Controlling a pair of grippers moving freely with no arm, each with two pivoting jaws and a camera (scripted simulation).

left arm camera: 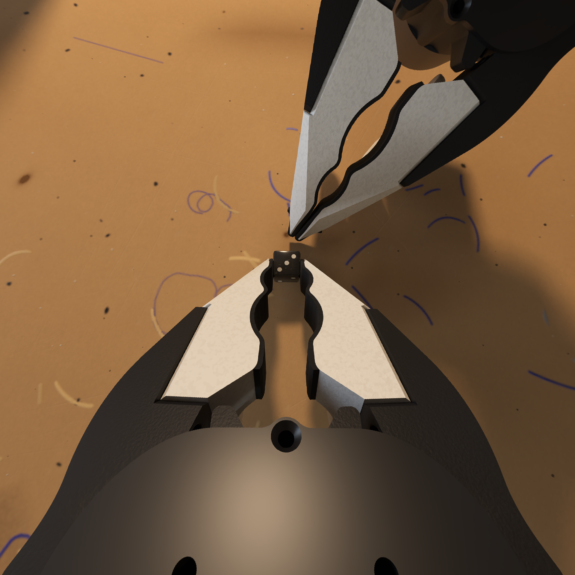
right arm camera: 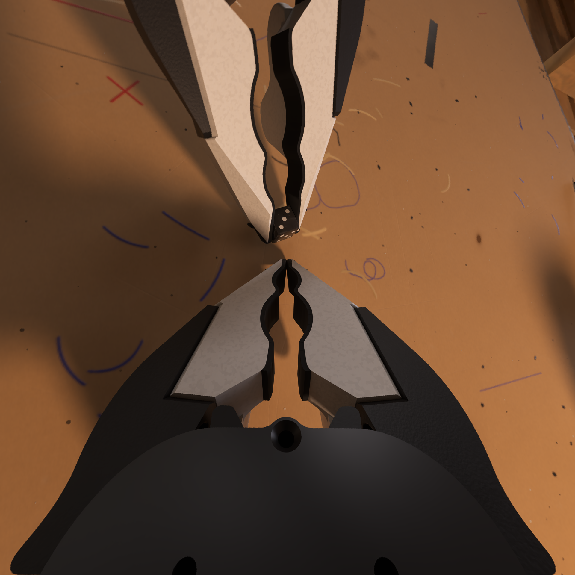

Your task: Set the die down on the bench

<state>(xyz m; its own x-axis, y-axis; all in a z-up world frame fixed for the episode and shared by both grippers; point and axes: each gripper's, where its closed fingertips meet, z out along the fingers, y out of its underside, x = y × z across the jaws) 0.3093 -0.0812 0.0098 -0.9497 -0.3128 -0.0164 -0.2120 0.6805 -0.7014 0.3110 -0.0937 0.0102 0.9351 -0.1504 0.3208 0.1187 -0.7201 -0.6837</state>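
A small black die (left arm camera: pixel 286 266) with white pips sits pinched between the fingertips of my left gripper (left arm camera: pixel 286 270), low over the brown bench (left arm camera: pixel 124 140). It also shows in the right wrist view (right arm camera: pixel 283 223), held at the tip of the left gripper (right arm camera: pixel 281 228) coming in from the top. My right gripper (right arm camera: pixel 286 263) is shut and empty, its tips a short way from the die. In the left wrist view the right gripper (left arm camera: pixel 295 235) points down from the upper right, just beyond the die.
The bench top is scuffed, with blue pen scribbles (left arm camera: pixel 200 202), dark specks and a red cross (right arm camera: pixel 125 91). A dark slot mark (right arm camera: pixel 431 43) and the bench's right edge (right arm camera: pixel 557 81) lie at the far right.
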